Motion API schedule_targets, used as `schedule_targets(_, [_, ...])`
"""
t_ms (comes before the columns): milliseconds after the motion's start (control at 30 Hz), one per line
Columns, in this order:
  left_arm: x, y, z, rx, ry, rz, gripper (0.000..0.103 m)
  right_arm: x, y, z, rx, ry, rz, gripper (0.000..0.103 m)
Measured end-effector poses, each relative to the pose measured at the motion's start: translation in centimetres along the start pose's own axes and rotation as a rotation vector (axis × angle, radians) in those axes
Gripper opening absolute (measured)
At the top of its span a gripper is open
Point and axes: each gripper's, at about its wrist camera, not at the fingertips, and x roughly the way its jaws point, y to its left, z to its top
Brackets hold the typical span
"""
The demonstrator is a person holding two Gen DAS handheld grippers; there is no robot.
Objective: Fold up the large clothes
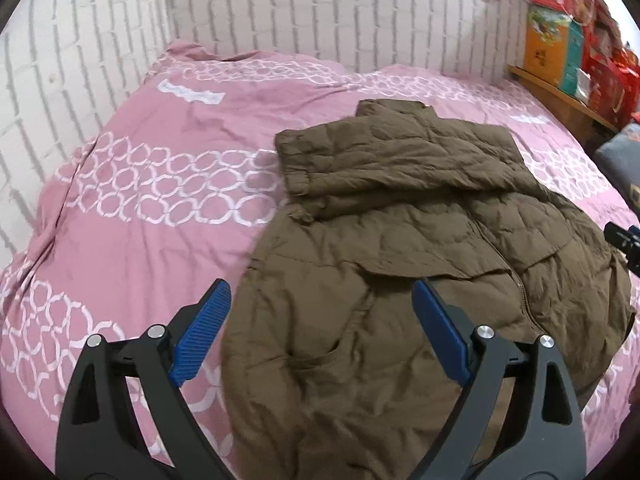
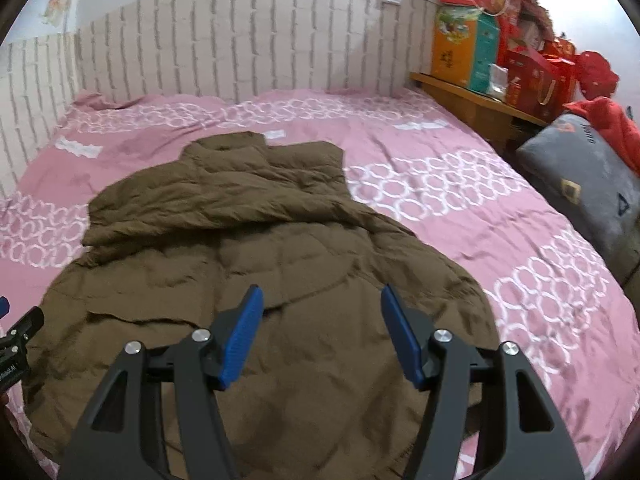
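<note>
Two grippers hang over the bed, each with its jaws standing well apart and nothing between the blue pads. The left gripper (image 1: 322, 290) points down at the near left part of the brown padded jacket (image 1: 420, 260); its left pad sits over the pink sheet at about 7 o'clock in the left wrist view, its right pad over the jacket's front near the zip. The right gripper (image 2: 322, 296) hovers above the jacket's lower middle, both pads over brown cloth. The jacket lies spread on the pink bedspread (image 2: 460, 208) with white ring patterns, collar toward 12 o'clock, one sleeve folded across the chest from the right shoulder toward 9 o'clock. In the right wrist view the other gripper's black tip shows at 9 o'clock, at the frame's edge. A grey cushion (image 2: 592, 200) rests at 3 o'clock beside the bed. Stacked red and orange boxes (image 2: 480, 40) stand on a wooden shelf at 1 o'clock. A white brick-pattern wall (image 2: 240, 40) runs behind the bed from 9 to 12 o'clock.
</note>
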Motion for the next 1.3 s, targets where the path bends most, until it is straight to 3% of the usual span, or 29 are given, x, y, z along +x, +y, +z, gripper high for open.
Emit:
schedule_targets(200, [-0.1,1.9,-0.1,-0.065,0.033,0.047,0.091,2.8,-0.6,0.1,0.006,0.001,0.083,0.062])
schedule_targets(333, [1.0,3.2,-0.4,-0.156,0.075,0.032,0.091,5.3,-2.0,0.1,0.038,0.011,0.135,0.062])
schedule_targets(433, [1.8,3.1,-1.2,-0.183,0.101,0.023,0.091,6.1,-2.7,-0.1,-0.012,0.004,0.153,0.062])
schedule_targets(567, [2.7,2.1,-3.5,-0.181,0.144,0.079,0.091,6.2,-4.2,-0.9,-0.071,-0.009,0.150,0.074])
schedule_targets(733, [3.1,1.9,-5.6,-0.169,0.190,0.120,0.090,5.2,-6.6,-2.4,-0.154,-0.021,0.138,0.075])
schedule_targets(833, [3.0,2.3,-6.4,-0.184,0.212,0.117,0.090,4.3,-8.6,-3.5,-0.190,-0.028,0.100,0.087])
schedule_targets(933, [2.2,2.8,-7.4,-0.193,0.225,0.131,0.090,4.0,-11.1,-4.8,-0.201,-0.006,0.055,0.087])
schedule_targets(1000, [2.0,2.9,-7.9,-0.186,0.230,0.147,0.091,4.4,-12.4,-5.5,-0.184,0.024,0.043,0.095])
schedule_targets(1167, [3.8,3.6,-9.2,-0.208,0.287,0.141,0.100,6.5,-13.4,-7.4,-0.156,0.101,0.084,0.097])
schedule_targets(1300, [4.9,4.2,-10.2,-0.228,0.311,0.129,0.100,7.9,-13.7,-7.9,-0.091,0.146,0.111,0.097])
